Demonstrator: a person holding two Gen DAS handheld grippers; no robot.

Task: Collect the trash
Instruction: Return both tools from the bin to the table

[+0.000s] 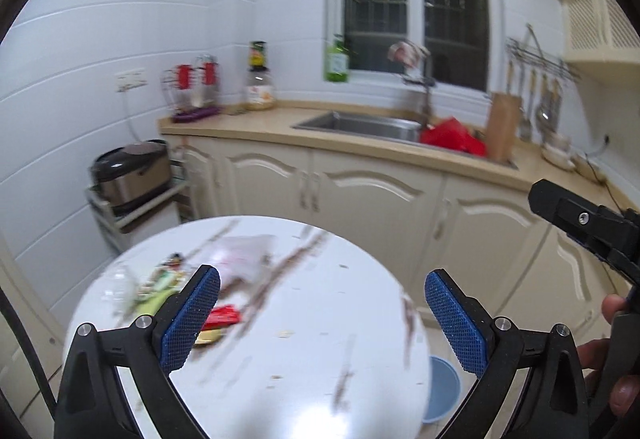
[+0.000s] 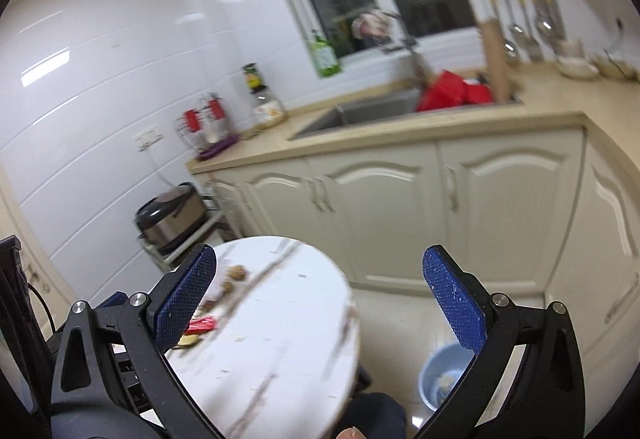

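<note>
A round white marble table [image 1: 280, 359] carries trash at its left side: a red wrapper [image 1: 224, 317], a green and white wrapper [image 1: 160, 287], a clear plastic bag [image 1: 244, 255] and small crumbs. My left gripper [image 1: 320, 319] is open and empty above the table. My right gripper [image 2: 320, 303] is open and empty, above the table's right edge [image 2: 348, 319]. In the right wrist view the red wrapper [image 2: 202, 325] and brown nut shells [image 2: 236, 273] lie by the left finger. A light blue bin [image 2: 442, 379] with some scraps stands on the floor, right of the table.
Cream cabinets [image 1: 360, 199] with a beige counter run behind the table. A steel sink [image 1: 360, 123] holds a red bag [image 1: 452, 139]. A rice cooker [image 1: 132, 175] sits on a low rack at the left. The blue bin [image 1: 444, 387] shows beside the table.
</note>
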